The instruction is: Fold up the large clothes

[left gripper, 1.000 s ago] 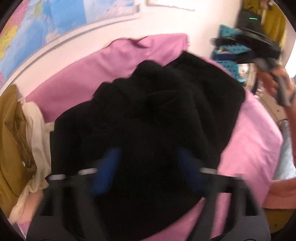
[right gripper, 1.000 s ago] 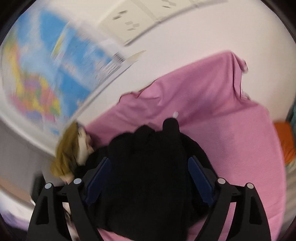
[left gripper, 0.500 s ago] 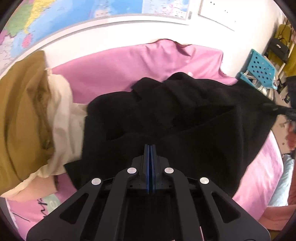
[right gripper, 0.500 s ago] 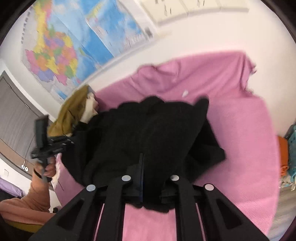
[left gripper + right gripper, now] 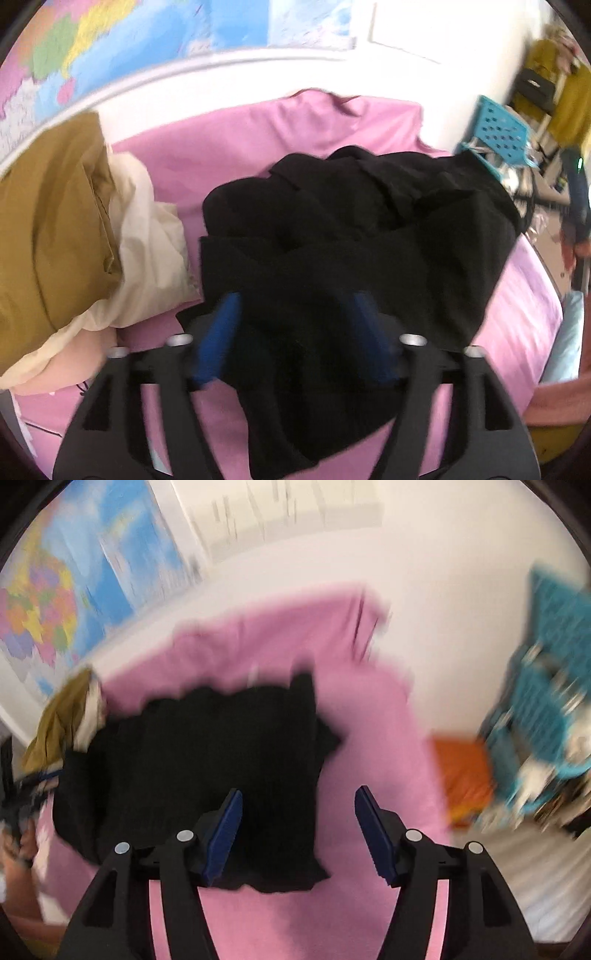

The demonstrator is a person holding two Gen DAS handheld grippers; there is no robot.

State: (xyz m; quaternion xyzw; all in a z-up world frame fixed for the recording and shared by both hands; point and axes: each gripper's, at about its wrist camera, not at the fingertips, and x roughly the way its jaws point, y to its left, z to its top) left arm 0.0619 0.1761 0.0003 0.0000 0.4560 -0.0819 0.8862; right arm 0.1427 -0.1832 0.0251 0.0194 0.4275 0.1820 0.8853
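A large black garment point(image 5: 354, 236) lies crumpled on the pink bed sheet point(image 5: 295, 133). My left gripper point(image 5: 295, 306) hangs over the garment's near part. Its jaws are opening, and black cloth lies loose between the blue pads point(image 5: 216, 343) without being pinched. In the right wrist view the garment point(image 5: 192, 753) spreads to the left. My right gripper point(image 5: 299, 794) is over its near right edge. Its jaws are opening too, with cloth by the left pad point(image 5: 223, 830) and pink sheet point(image 5: 369, 720) by the right one. This view is blurred.
A mustard garment point(image 5: 51, 236) and a cream cloth point(image 5: 147, 240) are piled at the bed's left. A turquoise stool point(image 5: 498, 129) and clutter stand beyond the right edge, with an orange item point(image 5: 461, 771) on the floor. A map point(image 5: 110, 48) hangs on the wall.
Half a second ago both grippers were shut on the black garment; now both have spread their jaws and let the cloth go. Both hands have shifted sideways.
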